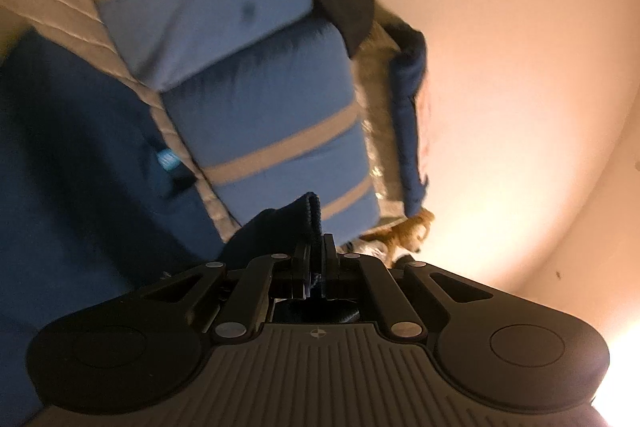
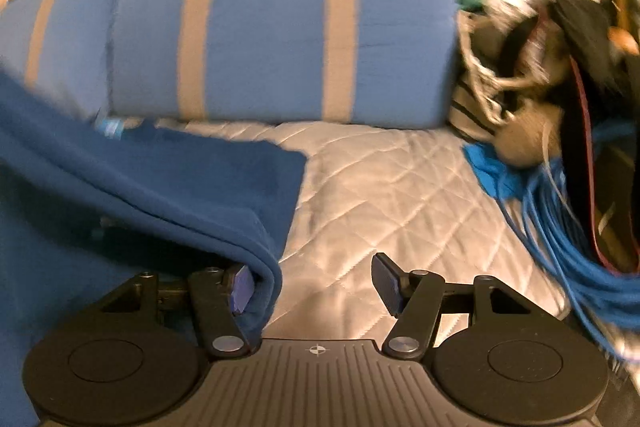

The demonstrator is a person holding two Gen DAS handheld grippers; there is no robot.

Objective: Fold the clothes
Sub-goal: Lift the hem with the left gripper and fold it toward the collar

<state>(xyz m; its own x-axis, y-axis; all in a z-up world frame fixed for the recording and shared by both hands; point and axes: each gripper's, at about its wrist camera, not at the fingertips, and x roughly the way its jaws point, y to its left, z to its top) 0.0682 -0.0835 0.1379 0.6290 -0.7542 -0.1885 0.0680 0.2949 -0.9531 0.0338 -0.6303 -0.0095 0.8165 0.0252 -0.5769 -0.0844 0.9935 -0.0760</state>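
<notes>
A dark blue garment [image 2: 168,179] lies on the quilted bed, folded over on the left of the right wrist view. My right gripper [image 2: 316,283] is open; the garment's folded edge drapes over its left finger [image 2: 240,287], and the right finger [image 2: 386,281] stands free over the quilt. In the left wrist view my left gripper [image 1: 318,259] is shut on a dark blue edge of the garment [image 1: 300,223], lifted and tilted. More of the garment [image 1: 80,147] spreads at the left.
Two blue pillows with beige stripes [image 2: 280,27] lie at the head of the grey quilted bed cover [image 2: 380,187]. A pile of clothes, bags and a blue cord [image 2: 560,207] crowds the right side. A cream wall [image 1: 520,67] fills the right of the left wrist view.
</notes>
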